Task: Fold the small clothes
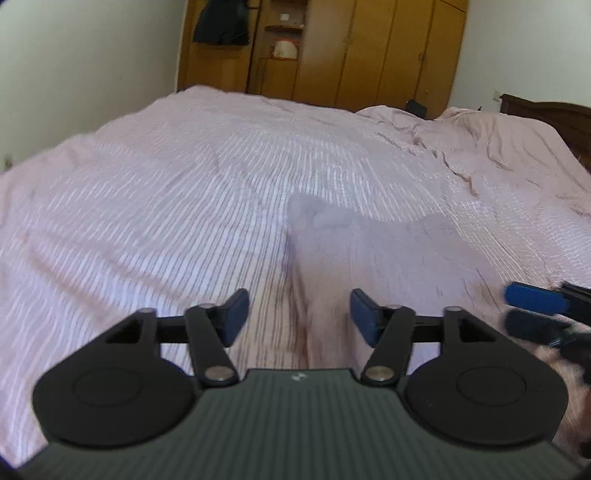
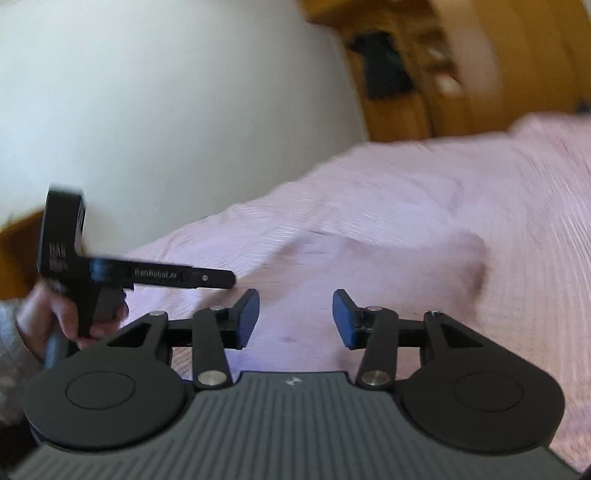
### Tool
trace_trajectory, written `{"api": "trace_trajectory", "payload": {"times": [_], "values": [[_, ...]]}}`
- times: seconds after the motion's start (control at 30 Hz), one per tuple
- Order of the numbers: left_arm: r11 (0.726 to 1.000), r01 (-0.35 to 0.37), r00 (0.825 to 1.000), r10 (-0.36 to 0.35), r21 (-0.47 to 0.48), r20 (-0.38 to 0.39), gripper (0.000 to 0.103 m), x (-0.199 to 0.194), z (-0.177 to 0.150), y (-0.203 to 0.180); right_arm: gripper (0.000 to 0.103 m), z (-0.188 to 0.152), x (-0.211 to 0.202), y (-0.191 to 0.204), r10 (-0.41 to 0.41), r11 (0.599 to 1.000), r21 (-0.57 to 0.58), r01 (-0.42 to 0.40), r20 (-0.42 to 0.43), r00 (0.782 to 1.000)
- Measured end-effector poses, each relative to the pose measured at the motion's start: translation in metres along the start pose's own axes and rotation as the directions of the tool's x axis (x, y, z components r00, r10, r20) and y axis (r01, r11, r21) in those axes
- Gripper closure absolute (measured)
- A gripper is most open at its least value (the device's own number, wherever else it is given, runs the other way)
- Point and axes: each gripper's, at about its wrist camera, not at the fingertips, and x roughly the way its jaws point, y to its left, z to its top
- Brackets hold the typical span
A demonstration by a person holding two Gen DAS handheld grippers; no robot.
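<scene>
Presently noted: small pale lilac-pink cloth garment (image 1: 369, 254) lying on pink striped cotton bedspread (image 1: 147, 184), near the front edge of the bed, just ahead of both tools and slightly right of centre in the left wrist view. Seen as a fairly compact, flattish patch with a small bunched lump at its far left corner; outline too blurred to count layers or confirm a neat fold. Judged part-way through at best: garment down on the bed and held by nothing, final squaring and smoothing not confirmed, setting aside not yet done. No other small clothes found on the bedspread in either view. Left gripper (image 1: 295, 317) with blue pads spread apart, nothing between them, poised above the near edge of the garment; contact with cloth not apparent. Right gripper (image 2: 295, 319) likewise spread and empty, close beside the left one, aimed across the same patch of cloth. Person's hand (image 2: 66, 317) visible around the left tool's handle, with grey sleeve (image 2: 11, 332) behind it. No basket, box or tray in view for finished items. Only storage seen: tall brown wooden wardrobe (image 1: 369, 48) beyond the bed, doors mostly closed, one open shelf niche holding a white and orange object (image 1: 284, 50), unidentified; dark garment (image 1: 221, 22) hanging at its left end.
</scene>
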Motion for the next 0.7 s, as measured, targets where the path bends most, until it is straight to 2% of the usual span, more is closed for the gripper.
{"api": "trace_trajectory", "payload": {"times": [0.07, 0.13, 0.23, 0.3, 0.33, 0.4, 0.43, 0.5, 0.53, 0.6, 0.67, 0.7], "values": [[1.0, 0.019, 0.999, -0.02, -0.022, -0.029, 0.039, -0.007, -0.012, 0.006, 0.046, -0.005, 0.016, 0.027, -0.002, 0.992, -0.126, -0.004, -0.048, 0.999], [0.999, 0.032, 0.998, -0.033, -0.022, -0.056, 0.039, -0.012, -0.023, 0.01, 0.046, -0.014, 0.04, 0.055, -0.024, 0.964, -0.267, -0.009, -0.123, 0.992], [0.998, 0.063, 0.995, -0.065, -0.022, -0.076, 0.039, -0.015, -0.037, 0.02, 0.043, -0.03, 0.07, 0.088, -0.086, 0.881, -0.472, 0.003, -0.155, 0.984], [0.997, 0.063, 0.993, -0.067, -0.043, -0.097, 0.039, -0.013, -0.041, 0.029, 0.038, -0.04, 0.09, 0.097, -0.103, 0.845, -0.535, -0.02, -0.199, 0.975], [0.996, 0.068, 0.992, -0.074, -0.06, -0.101, 0.039, -0.014, -0.041, 0.034, 0.036, -0.046, 0.096, 0.099, -0.12, 0.829, -0.559, -0.011, -0.197, 0.973], [0.991, 0.086, 0.989, -0.097, -0.098, -0.109, 0.039, -0.016, -0.04, 0.042, 0.035, -0.056, 0.104, 0.104, -0.153, 0.766, -0.642, 0.019, -0.152, 0.976], [0.989, 0.094, 0.988, -0.106, -0.114, -0.109, 0.039, -0.017, -0.038, 0.044, 0.035, -0.057, 0.107, 0.107, -0.165, 0.747, -0.663, 0.035, -0.134, 0.977], [0.987, 0.104, 0.988, -0.117, -0.124, -0.105, 0.039, -0.019, -0.037, 0.045, 0.036, -0.056, 0.114, 0.112, -0.185, 0.738, -0.672, 0.066, -0.107, 0.977], [0.986, 0.109, 0.987, -0.122, -0.123, -0.104, 0.039, -0.02, -0.036, 0.044, 0.039, -0.054, 0.118, 0.113, -0.195, 0.734, -0.674, 0.081, -0.094, 0.976], [0.986, 0.118, 0.986, -0.13, -0.115, -0.101, 0.039, -0.02, -0.033, 0.042, 0.054, -0.05, 0.126, 0.116, -0.202, 0.732, -0.675, 0.098, -0.077, 0.976], [0.984, 0.134, 0.985, -0.145, -0.119, -0.09, 0.039, -0.02, -0.031, 0.04, 0.072, -0.047, 0.131, 0.116, -0.199, 0.747, -0.656, 0.106, -0.069, 0.978], [0.975, 0.176, 0.98, -0.187, -0.135, -0.073, 0.038, -0.021, -0.031, 0.04, 0.074, -0.043, 0.13, 0.112, -0.189, 0.771, -0.627, 0.112, -0.058, 0.98]]}}
